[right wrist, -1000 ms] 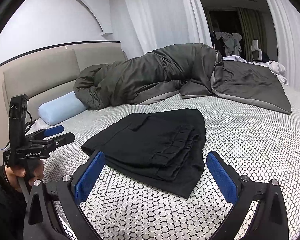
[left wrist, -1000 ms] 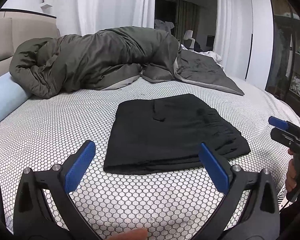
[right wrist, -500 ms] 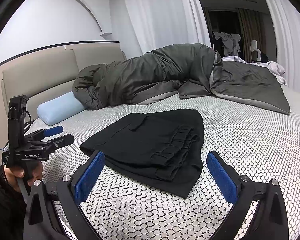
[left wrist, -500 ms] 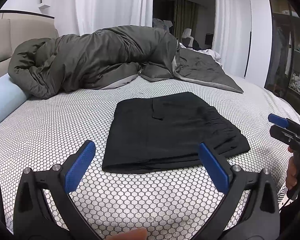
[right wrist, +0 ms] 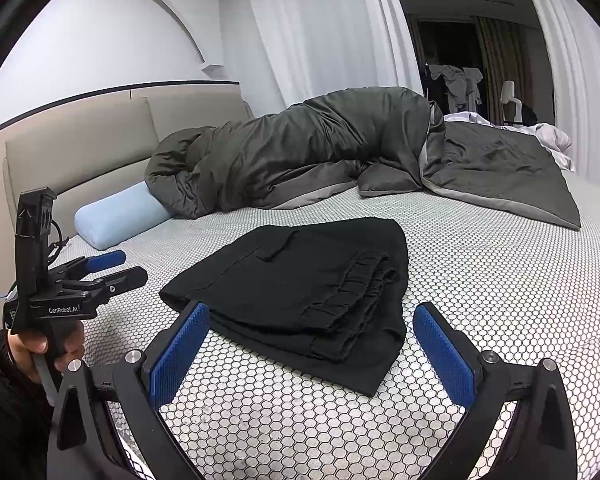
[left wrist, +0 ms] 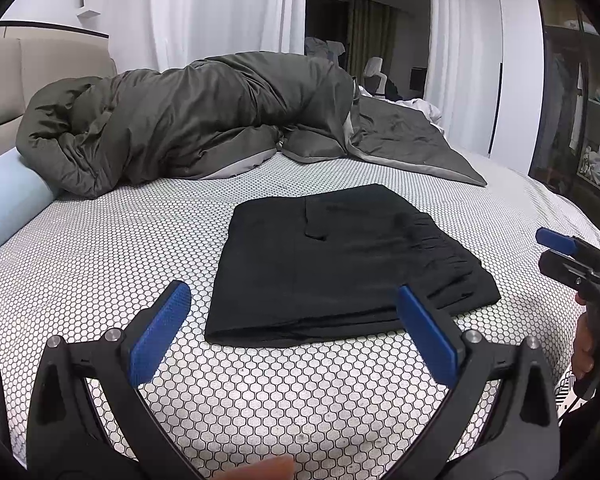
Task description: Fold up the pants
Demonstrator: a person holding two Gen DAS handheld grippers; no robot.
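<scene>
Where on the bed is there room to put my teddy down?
Bare sheet lies between the folded black pants and the blue bolster pillow, and again between the pants and the flat quilt corner. The far side is crowded: the bunched dark quilt fills it.

- The black pants (left wrist: 340,264) (right wrist: 300,284) lie folded into a flat, roughly rectangular stack on the bed (left wrist: 100,264) (right wrist: 500,280), near its front edge
- The gathered elastic waistband (left wrist: 452,264) (right wrist: 356,292) shows along 1 side, with layered edges stacked beneath it
- A pocket flap (left wrist: 314,224) (right wrist: 278,248) sits on the top layer
- Nothing touches the pants; they rest alone on the honeycomb-patterned sheet
</scene>
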